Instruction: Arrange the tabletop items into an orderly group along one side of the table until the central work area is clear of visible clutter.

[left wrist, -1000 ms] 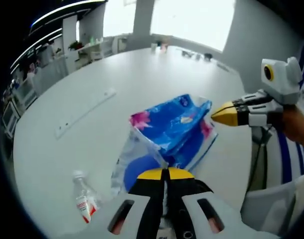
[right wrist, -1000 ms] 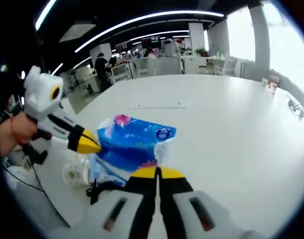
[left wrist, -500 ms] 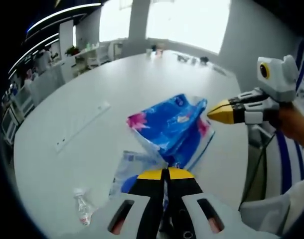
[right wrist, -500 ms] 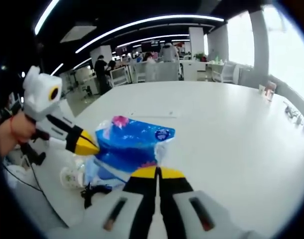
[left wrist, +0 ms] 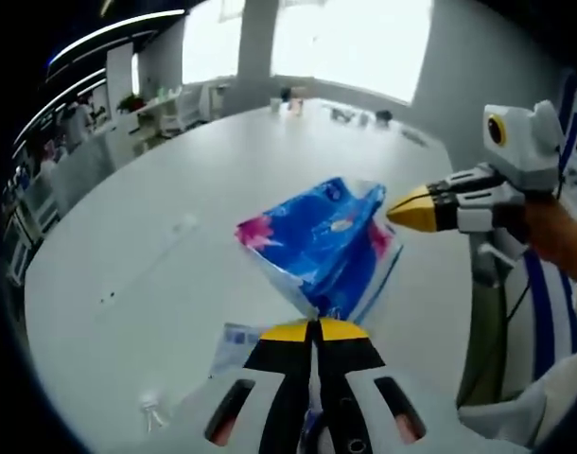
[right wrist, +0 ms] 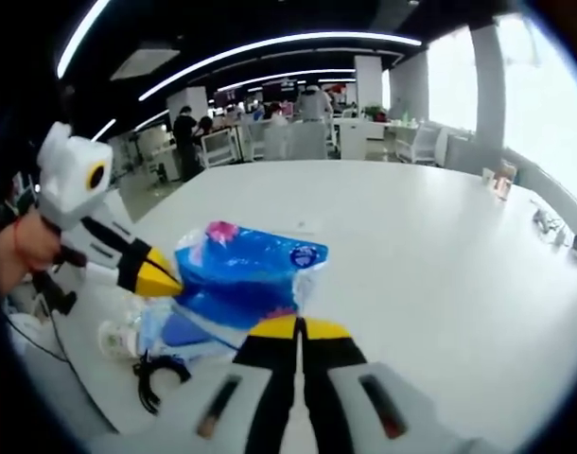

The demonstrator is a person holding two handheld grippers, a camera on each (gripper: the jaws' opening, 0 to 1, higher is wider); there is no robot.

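Observation:
A blue tissue pack (left wrist: pixel 319 238) with a pink flower print hangs in the air above the white table (left wrist: pixel 166 180). My left gripper (left wrist: pixel 314 327) is shut on the pack's clear plastic edge at its near end. My right gripper (left wrist: pixel 395 212), coming in from the right, is shut at the pack's far corner. In the right gripper view the same pack (right wrist: pixel 239 276) sits just ahead of my right gripper (right wrist: pixel 297 323), which pinches its wrapper, while my left gripper (right wrist: pixel 167 281) holds the left end.
Below the pack lie a clear bag with something blue inside (left wrist: pixel 235 338), a small water bottle (left wrist: pixel 153 412) and a flat white strip (left wrist: pixel 145 262). A black cable (right wrist: pixel 152 370) lies near the table edge. People and desks stand in the background (right wrist: pixel 187 128).
Both grippers have risen with the tissue pack between them. The bottle, the clear bag and the strip on the table now look smaller and lower in both views.

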